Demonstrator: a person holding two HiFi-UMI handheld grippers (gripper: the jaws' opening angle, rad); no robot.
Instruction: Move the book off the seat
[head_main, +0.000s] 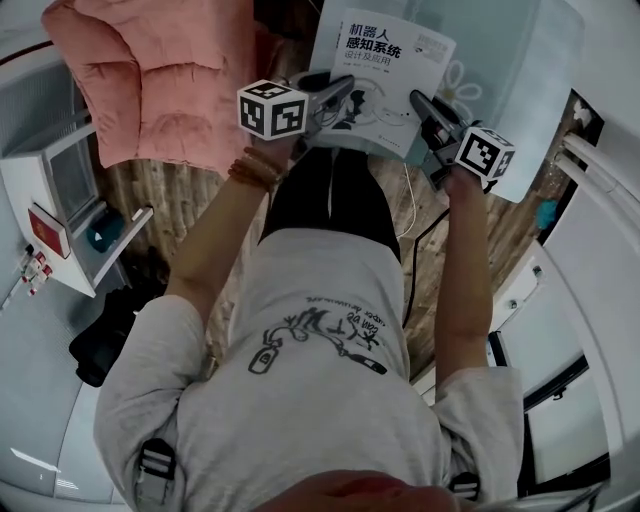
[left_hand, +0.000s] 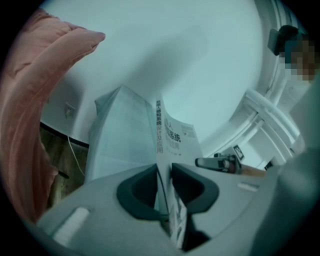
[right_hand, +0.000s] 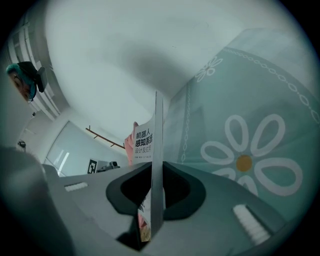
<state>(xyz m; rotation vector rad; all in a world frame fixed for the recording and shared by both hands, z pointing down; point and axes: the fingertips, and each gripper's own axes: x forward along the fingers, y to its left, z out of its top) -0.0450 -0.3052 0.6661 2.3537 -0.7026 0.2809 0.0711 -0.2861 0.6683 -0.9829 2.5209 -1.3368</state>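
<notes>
The book (head_main: 385, 75), white with black Chinese print on its cover, is held flat between both grippers in front of the person, over the edge of a pale cloth with a daisy pattern (head_main: 520, 60). My left gripper (head_main: 345, 95) is shut on the book's near left edge. In the left gripper view the book (left_hand: 175, 140) stands edge-on between the left gripper's (left_hand: 164, 172) dark pads. My right gripper (head_main: 420, 105) is shut on the near right edge. Its own view shows the book (right_hand: 144, 142) clamped in the right gripper (right_hand: 156, 172). I cannot tell whether the book touches the cloth.
A pink quilted cushion (head_main: 150, 80) lies to the left of the book, also at the left gripper view's left side (left_hand: 30, 115). The daisy cloth (right_hand: 245, 150) fills the right gripper view's right half. A white cabinet (head_main: 60, 190) stands at left, white furniture (head_main: 600, 230) at right, a cable (head_main: 410, 215) on the wooden floor.
</notes>
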